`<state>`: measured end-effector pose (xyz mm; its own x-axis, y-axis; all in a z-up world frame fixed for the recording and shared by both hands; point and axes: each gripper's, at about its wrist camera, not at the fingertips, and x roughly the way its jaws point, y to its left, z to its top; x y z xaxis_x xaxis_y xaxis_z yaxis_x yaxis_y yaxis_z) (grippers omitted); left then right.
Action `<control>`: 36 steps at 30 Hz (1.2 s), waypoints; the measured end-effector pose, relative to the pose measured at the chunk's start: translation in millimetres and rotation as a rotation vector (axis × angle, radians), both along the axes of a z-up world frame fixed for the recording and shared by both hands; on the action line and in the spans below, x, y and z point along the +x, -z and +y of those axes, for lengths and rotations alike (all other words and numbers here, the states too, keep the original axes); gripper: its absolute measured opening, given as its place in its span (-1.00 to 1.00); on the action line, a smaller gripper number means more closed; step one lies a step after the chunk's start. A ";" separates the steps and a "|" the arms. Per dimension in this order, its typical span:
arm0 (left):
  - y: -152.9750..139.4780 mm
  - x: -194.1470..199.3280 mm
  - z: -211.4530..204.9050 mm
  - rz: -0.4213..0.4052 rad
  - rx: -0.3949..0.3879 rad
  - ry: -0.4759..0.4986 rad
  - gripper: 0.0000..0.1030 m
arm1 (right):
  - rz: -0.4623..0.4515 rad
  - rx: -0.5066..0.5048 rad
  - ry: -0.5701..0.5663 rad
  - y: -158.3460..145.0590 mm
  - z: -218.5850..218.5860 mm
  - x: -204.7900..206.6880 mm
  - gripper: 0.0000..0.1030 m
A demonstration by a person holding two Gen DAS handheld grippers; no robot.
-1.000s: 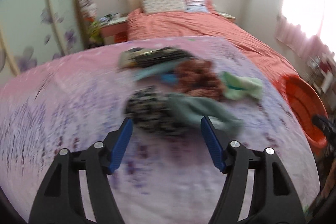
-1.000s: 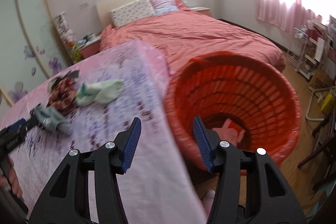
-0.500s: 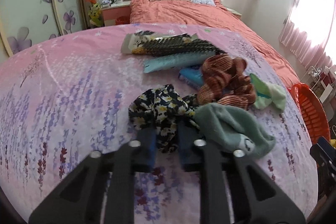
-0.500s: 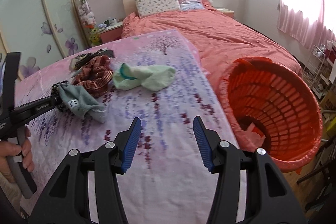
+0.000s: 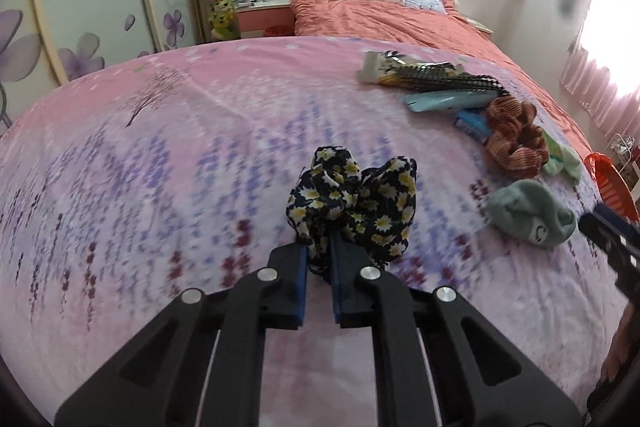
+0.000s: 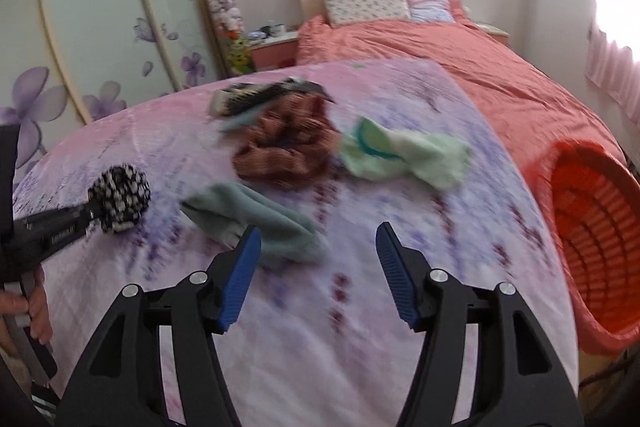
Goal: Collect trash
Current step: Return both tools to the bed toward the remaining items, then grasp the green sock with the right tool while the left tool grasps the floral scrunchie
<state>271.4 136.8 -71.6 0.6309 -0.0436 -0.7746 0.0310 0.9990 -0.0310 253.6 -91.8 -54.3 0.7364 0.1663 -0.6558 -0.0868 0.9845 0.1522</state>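
My left gripper (image 5: 319, 261) is shut on a black floral cloth (image 5: 352, 199) and holds it above the pink bedspread; it also shows in the right wrist view (image 6: 120, 199). My right gripper (image 6: 316, 239) is open and empty, just short of a grey-green sock (image 6: 256, 219), which also shows in the left wrist view (image 5: 528, 213). A brown striped cloth (image 6: 286, 151), a light green sock (image 6: 404, 155) and flat wrappers (image 6: 260, 99) lie beyond. An orange basket (image 6: 592, 235) stands at the right of the bed.
The pink flowered bedspread (image 6: 360, 307) covers the near surface. A second bed with a salmon cover (image 5: 384, 23) and pillows stands behind. A nightstand (image 5: 260, 11) and a sliding wardrobe (image 5: 80, 7) are at the left. A curtained window is at the right.
My left gripper closed on the floral cloth and lifted it away from the grey-green sock. My right gripper swung from the orange basket to the left, over the bedspread towards the sock.
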 end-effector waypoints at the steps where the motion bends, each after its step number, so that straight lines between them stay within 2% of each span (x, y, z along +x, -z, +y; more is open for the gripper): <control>1: 0.8 -1.0 2.9 0.001 -0.005 -0.003 -0.73 | 0.009 -0.013 -0.020 1.0 8.9 8.9 0.24; 3: 0.7 0.6 6.0 0.000 -0.014 -0.008 -0.64 | 0.033 -0.038 -0.032 5.2 17.2 19.7 0.25; 6: 1.2 1.8 7.2 -0.009 -0.040 -0.011 -0.29 | 0.097 -0.060 -0.056 16.8 26.5 34.4 0.23; 7: 0.9 3.0 5.9 -0.013 -0.047 -0.011 -0.15 | 0.127 -0.057 -0.065 21.1 28.7 37.3 0.15; 8: 0.0 5.3 4.3 -0.018 -0.055 -0.011 -0.06 | 0.135 -0.055 -0.067 22.2 28.6 34.7 -0.15; 9: -0.6 7.3 2.5 -0.021 -0.058 -0.011 -0.03 | 0.132 -0.059 -0.059 21.8 28.2 32.5 -0.35; 11: -1.5 13.0 -2.6 -0.027 -0.060 -0.009 0.02 | 0.126 -0.050 -0.063 19.6 26.0 25.9 -0.63; 17: 2.1 25.8 -24.0 -0.029 -0.033 0.007 0.03 | 0.107 -0.139 0.060 19.0 10.3 6.2 -0.68; 20: 8.4 27.9 -35.2 -0.027 0.018 0.014 0.03 | 0.123 -0.107 0.071 20.7 0.3 6.1 -0.68; 23: 12.9 28.3 -41.5 -0.018 0.054 0.012 0.02 | 0.129 -0.133 0.072 21.7 4.1 7.6 -0.66; 26: 15.8 29.4 -40.2 -0.007 0.059 0.002 -0.02 | 0.133 -0.142 0.070 22.6 5.5 8.3 -0.64; 31: 19.9 33.1 -35.7 0.015 0.033 -0.010 0.02 | 0.138 -0.090 0.068 24.0 -3.3 7.7 -0.64; 36: 20.2 37.1 -35.2 0.016 0.043 -0.016 0.05 | 0.137 -0.108 0.069 24.5 -2.5 6.2 -0.64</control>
